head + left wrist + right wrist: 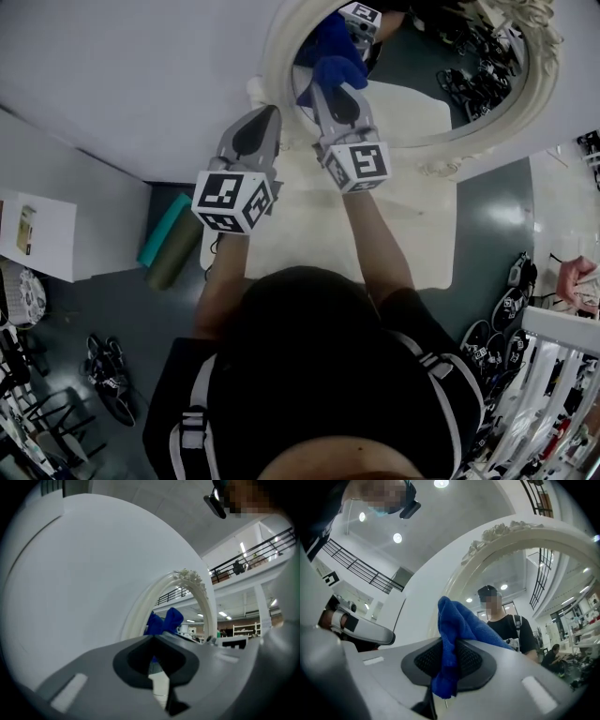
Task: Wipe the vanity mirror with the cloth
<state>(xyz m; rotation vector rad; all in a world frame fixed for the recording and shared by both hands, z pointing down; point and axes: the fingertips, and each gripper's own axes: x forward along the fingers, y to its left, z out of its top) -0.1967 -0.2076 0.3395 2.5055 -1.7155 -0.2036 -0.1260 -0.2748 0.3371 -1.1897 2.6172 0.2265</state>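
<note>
Right gripper view shows the right gripper [449,663] pinching the blue cloth [461,620] tight between its jaws. A fat bunch of cloth sticks out past the tips. I think that is so the soft part meets the glass and the hard jaws do not. The cloth is right up at the vanity mirror [511,531], near the left side of its white curly frame.

In the head view the right gripper [330,77] reaches up over the white table [422,234]. The cloth [335,58] sits at the lower left part of the glass, just inside the mirror [274,56] frame, and its twin shows in the glass.

The left gripper [265,120] hangs just beside the right one, low by the frame. Its jaws are closed narrow, with nothing in them. It seems parked there so it does not block the wiping. Most of the glass looks like it is not yet wiped, so the job seems only at its start.
</note>
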